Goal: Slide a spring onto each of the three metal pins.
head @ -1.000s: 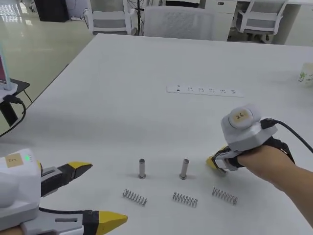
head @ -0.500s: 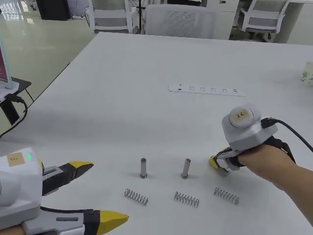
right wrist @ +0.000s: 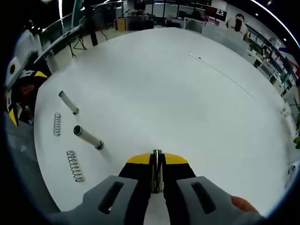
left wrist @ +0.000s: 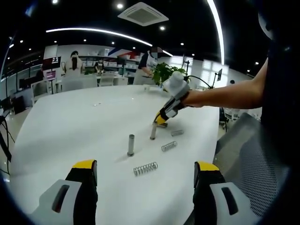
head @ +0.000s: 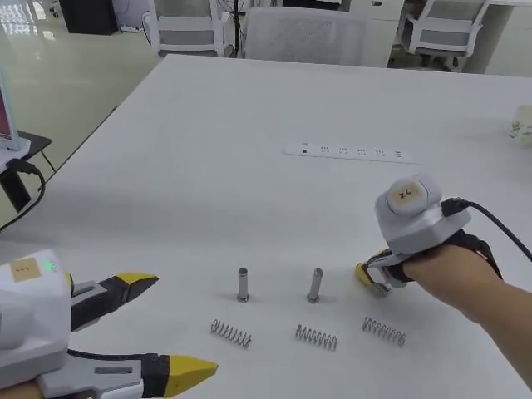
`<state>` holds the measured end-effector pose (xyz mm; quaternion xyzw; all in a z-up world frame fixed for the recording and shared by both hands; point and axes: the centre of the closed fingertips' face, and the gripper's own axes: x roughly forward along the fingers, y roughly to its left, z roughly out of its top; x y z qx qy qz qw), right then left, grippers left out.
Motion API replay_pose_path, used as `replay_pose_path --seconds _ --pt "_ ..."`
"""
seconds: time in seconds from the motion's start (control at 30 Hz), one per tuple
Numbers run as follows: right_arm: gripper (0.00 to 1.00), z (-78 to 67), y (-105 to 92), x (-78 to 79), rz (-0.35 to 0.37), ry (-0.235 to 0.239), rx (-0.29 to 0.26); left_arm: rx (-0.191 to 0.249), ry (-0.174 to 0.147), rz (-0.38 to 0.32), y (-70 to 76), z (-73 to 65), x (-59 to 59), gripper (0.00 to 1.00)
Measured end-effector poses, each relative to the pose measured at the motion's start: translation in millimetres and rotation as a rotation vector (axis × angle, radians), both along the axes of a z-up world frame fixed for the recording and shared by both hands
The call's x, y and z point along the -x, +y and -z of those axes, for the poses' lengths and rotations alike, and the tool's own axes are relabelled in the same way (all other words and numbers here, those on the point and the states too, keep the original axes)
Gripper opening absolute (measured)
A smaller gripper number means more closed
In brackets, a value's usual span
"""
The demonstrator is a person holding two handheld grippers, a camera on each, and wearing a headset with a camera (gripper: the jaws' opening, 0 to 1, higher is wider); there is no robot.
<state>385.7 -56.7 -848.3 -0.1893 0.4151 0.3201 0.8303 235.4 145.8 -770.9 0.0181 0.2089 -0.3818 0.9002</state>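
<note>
Your right claw [head: 371, 278] is pinching the third pin [right wrist: 157, 174], with its tips low at the table [head: 249, 150], just right of two upright pins: the left pin [head: 243, 284] and the middle pin [head: 315, 285]. Three springs lie flat in a row on the near side of the pins: left spring [head: 230, 333], middle spring [head: 317, 337], right spring [head: 383, 332]. Your left claw [head: 183, 324] is spread at near left, well apart from the pins.

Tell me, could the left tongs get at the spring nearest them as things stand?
Probably yes. The left tongs are open, and only bare table lies between them and the leftmost spring. The right tongs are off at the far end, shut on a pin.
</note>
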Motion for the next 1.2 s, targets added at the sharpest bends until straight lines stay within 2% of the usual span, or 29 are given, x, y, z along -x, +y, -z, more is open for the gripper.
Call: replay_pose_path --seconds 0.6,1.2 --pt "0.05 -26.8 -19.4 14.8 0.049 -0.048 -0.049 -0.004 -0.016 0.021 -6.5 -5.1 2.3 0.81" --pt "0.06 -34.3 -31.4 27.9 0.075 -0.068 -0.076 -0.01 -0.019 0.026 -8.0 -6.1 4.7 0.81"
